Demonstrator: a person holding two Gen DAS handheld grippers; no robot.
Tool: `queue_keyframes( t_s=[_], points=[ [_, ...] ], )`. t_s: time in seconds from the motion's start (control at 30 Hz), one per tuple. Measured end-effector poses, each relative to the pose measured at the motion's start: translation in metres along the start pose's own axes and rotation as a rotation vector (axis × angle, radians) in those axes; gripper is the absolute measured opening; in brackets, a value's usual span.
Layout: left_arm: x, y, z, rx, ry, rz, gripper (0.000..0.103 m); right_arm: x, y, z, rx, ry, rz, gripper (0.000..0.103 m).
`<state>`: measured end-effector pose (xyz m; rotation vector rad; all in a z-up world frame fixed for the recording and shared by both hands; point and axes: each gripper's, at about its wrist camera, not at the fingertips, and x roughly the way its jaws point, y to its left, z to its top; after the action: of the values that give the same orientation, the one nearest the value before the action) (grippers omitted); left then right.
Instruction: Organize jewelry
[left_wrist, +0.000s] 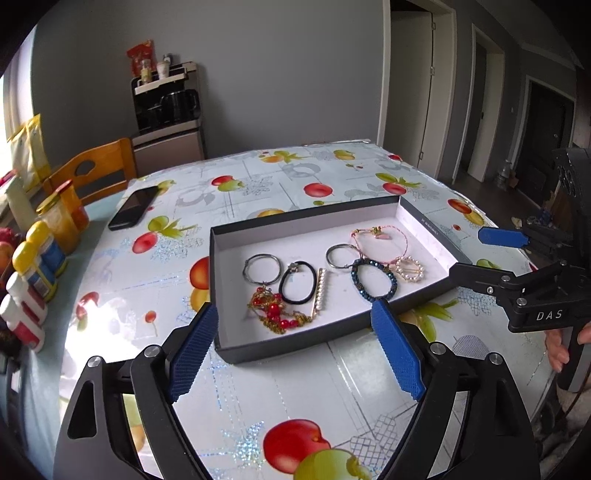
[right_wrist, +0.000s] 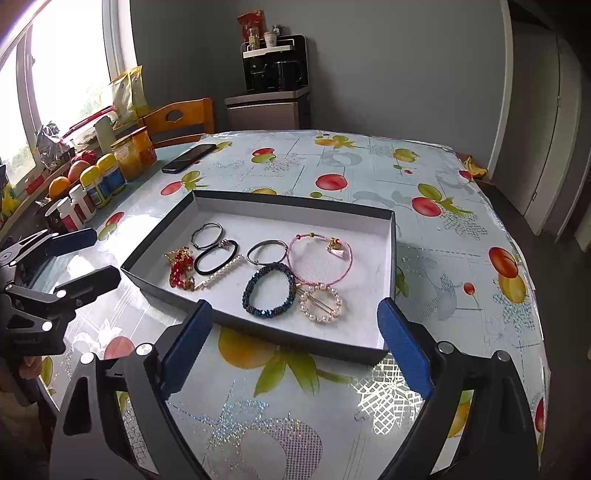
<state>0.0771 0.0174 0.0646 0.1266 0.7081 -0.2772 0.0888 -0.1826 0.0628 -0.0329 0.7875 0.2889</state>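
A shallow dark box (left_wrist: 258, 350) (right_wrist: 236, 323) with a white floor lies on the table and holds several jewelry pieces. These include a red and gold necklace (left_wrist: 275, 314) (right_wrist: 180, 269), a black hair tie (left_wrist: 298, 282) (right_wrist: 216, 256), a pearl clip (left_wrist: 320, 291) (right_wrist: 223, 273), two metal rings (left_wrist: 262, 268) (left_wrist: 340, 256), a blue beaded bracelet (left_wrist: 374, 278) (right_wrist: 269, 290), a pink cord bracelet (left_wrist: 380, 242) (right_wrist: 319, 260) and a round pearl brooch (left_wrist: 410, 269) (right_wrist: 320, 302). My left gripper (left_wrist: 295, 317) is open and empty at the box's near edge. My right gripper (right_wrist: 293, 312) is open and empty at its own near edge, and shows at the right of the left wrist view (left_wrist: 469, 254).
A black phone (left_wrist: 133, 207) (right_wrist: 189, 158) lies beyond the box. Jars and bottles (left_wrist: 40, 254) (right_wrist: 96, 177) line the table's left side by the window. A wooden chair (left_wrist: 92, 170) stands behind. The left gripper shows at the left of the right wrist view (right_wrist: 99, 254).
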Motion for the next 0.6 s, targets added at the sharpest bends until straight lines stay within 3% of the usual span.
queue_keyframes(
  t_s=[0.37,0.6],
  points=[
    [0.013,-0.006,-0.041,-0.072,0.01,0.112,0.088,0.003,-0.009,-0.041,0.056,-0.021,-0.04,0.091],
    [0.017,-0.011,-0.051,-0.06,-0.019,0.17,0.088,0.007,-0.001,-0.051,0.035,-0.03,-0.05,0.09]
  ],
)
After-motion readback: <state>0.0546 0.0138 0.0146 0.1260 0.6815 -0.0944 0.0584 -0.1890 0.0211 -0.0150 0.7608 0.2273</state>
